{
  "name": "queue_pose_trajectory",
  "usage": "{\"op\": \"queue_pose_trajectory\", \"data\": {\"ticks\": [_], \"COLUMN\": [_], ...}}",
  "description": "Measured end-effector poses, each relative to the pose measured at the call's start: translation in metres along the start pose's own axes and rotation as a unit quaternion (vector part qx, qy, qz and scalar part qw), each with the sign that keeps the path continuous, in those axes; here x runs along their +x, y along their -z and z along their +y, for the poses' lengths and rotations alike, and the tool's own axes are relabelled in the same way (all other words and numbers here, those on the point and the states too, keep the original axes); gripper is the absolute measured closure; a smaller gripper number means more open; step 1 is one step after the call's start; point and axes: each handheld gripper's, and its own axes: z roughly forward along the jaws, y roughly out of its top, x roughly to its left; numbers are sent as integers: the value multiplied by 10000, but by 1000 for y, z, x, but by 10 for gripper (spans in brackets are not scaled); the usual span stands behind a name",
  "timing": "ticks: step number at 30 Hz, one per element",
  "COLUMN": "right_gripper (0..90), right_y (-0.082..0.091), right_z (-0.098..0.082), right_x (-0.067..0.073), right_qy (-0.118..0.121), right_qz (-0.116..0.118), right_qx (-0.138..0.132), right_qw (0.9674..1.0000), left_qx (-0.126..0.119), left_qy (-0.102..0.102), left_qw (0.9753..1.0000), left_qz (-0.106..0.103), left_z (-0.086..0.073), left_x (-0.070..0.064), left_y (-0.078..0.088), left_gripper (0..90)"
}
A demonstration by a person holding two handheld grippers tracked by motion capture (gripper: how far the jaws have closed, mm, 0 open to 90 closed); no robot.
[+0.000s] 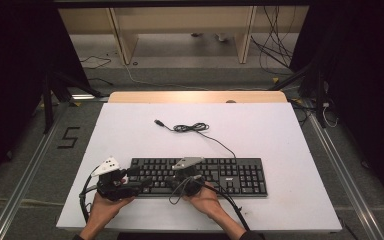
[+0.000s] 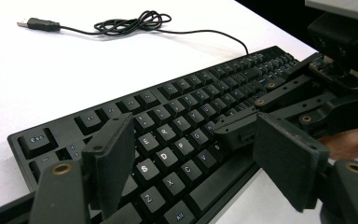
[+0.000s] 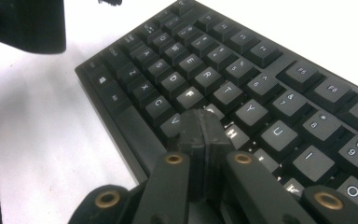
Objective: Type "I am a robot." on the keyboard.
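keyboard (image 1: 198, 176) near table's front edge | key being pressed by pinched-shut right tool (image 3: 200, 122) | left tool (image 2: 191, 158) held wide | next: lift needed

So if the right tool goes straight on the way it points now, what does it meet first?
Most likely the keyboard. The right tool is shut and its tips point down at the keys near G and H, very close above them or perhaps already touching; the depth is hard to judge.

Bright overhead light, dark blurred surroundings
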Motion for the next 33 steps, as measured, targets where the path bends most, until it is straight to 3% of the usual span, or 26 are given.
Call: {"op": "queue_pose_trajectory", "data": {"ticks": [16,19,23,26,33], "right_gripper": [900,837,733,593,485], "right_y": [-1,5,21,31,47], "right_z": [-3,0,5,7,6], "right_x": [2,-2,-11,-19,-32], "right_qy": [-45,-153,-234,-328,-453], "right_qz": [-7,74,-8,-85,-203], "right_qx": [27,-152,-518,-625,-696], "right_qw": [10000,9997,9984,9975,9963], "left_qx": [-25,-34,-44,-49,-51], "left_qy": [-4,-4,2,-5,-9], "left_qw": [10000,10000,10000,10000,10000], "left_qz": [16,21,31,34,35], "left_z": [0,0,0,0,0], "left_x": [0,1,1,2,1], "left_y": [1,1,1,1,1], "left_gripper": [290,289,289,290,290]}}
